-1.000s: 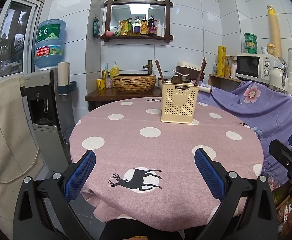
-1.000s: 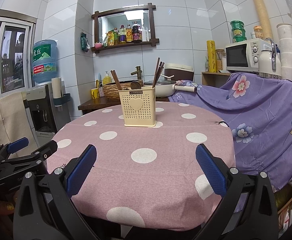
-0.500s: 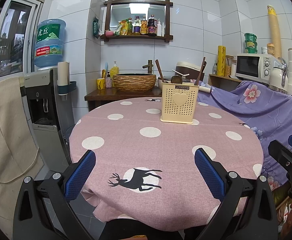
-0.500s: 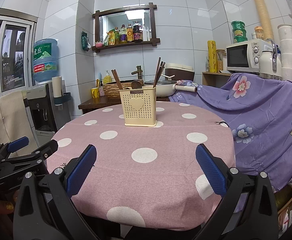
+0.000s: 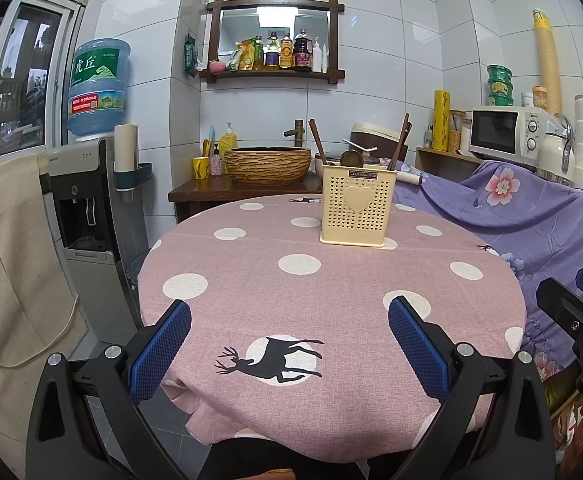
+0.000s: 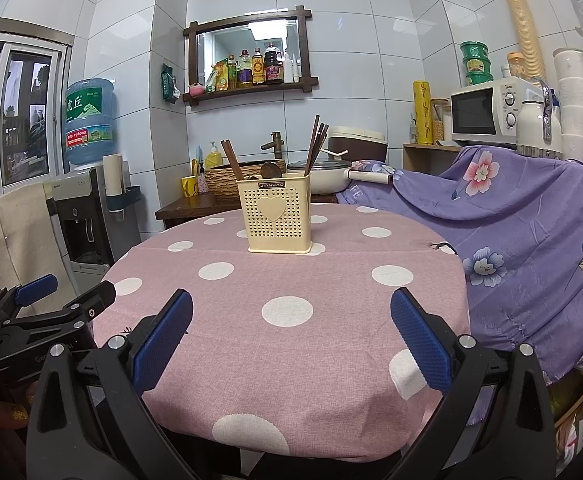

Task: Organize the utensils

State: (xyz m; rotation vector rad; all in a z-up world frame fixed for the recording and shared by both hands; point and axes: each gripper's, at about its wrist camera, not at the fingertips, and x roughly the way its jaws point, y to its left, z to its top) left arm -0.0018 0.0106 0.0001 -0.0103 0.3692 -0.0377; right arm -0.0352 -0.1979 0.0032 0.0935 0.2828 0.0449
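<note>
A cream perforated utensil holder (image 5: 357, 210) (image 6: 278, 212) with a heart on its front stands upright on the far side of the round pink polka-dot table (image 5: 331, 280) (image 6: 291, 280). Dark wooden chopsticks (image 6: 316, 146) and a wooden spoon (image 6: 272, 169) stick out of it. My left gripper (image 5: 290, 344) is open over the near table edge, with nothing between its blue pads. My right gripper (image 6: 291, 340) is also open and empty, well short of the holder. Each gripper shows at the side of the other's view.
A water dispenser (image 5: 91, 184) and a beige cloth (image 5: 15, 264) stand to the left. Behind the table is a wooden counter with a woven basin (image 5: 267, 165). A purple flowered cloth (image 6: 531, 216) covers furniture at the right, with a microwave (image 6: 487, 110) above.
</note>
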